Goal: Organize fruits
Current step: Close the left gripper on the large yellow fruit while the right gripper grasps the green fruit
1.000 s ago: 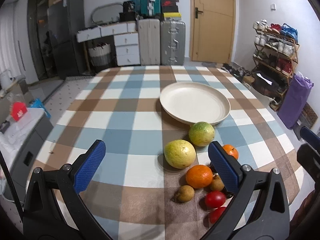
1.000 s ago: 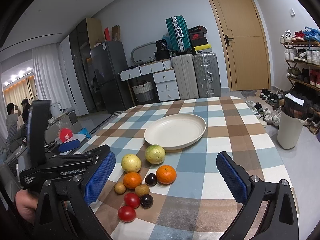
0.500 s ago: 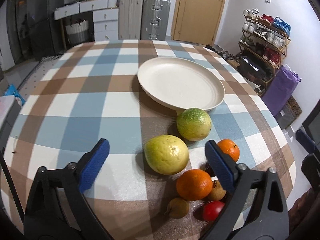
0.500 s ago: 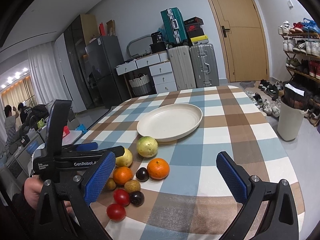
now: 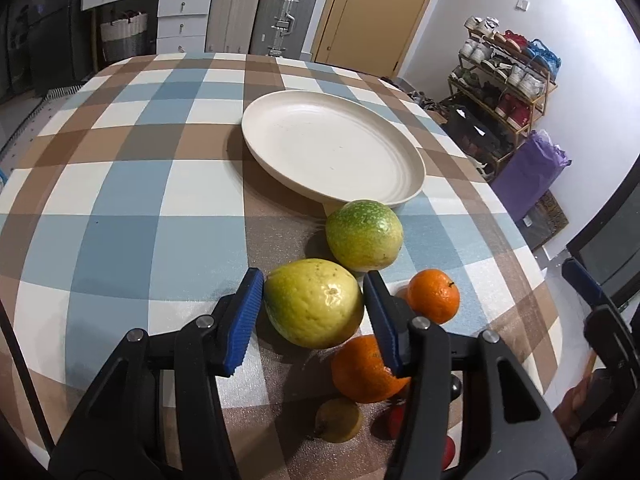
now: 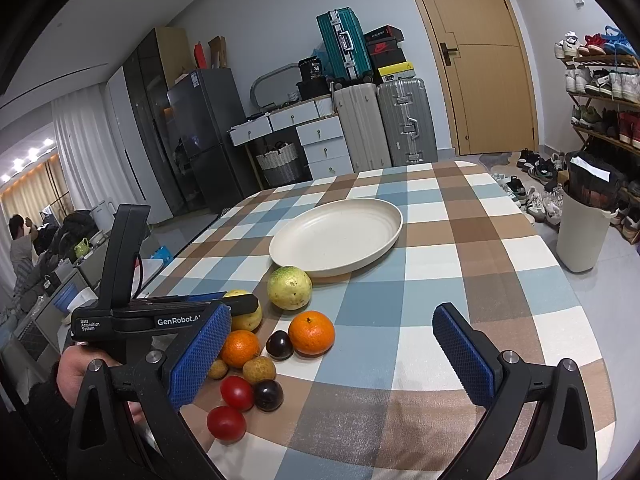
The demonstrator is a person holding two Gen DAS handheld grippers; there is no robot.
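Two blue pads of your left gripper, just closing, pinch the yellow fruit at lower centre on the desk; squeezing off-centre could roll it into the oranges.

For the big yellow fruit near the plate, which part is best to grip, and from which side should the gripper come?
Grip the yellow fruit across its widest middle, coming from the near table edge and above, as the left gripper does: its jaws, which have just been closing, stand at the fruit's two flanks. The fruit is rounded and lies free on the cloth, and that side is clear; the green fruit and oranges crowd the others.
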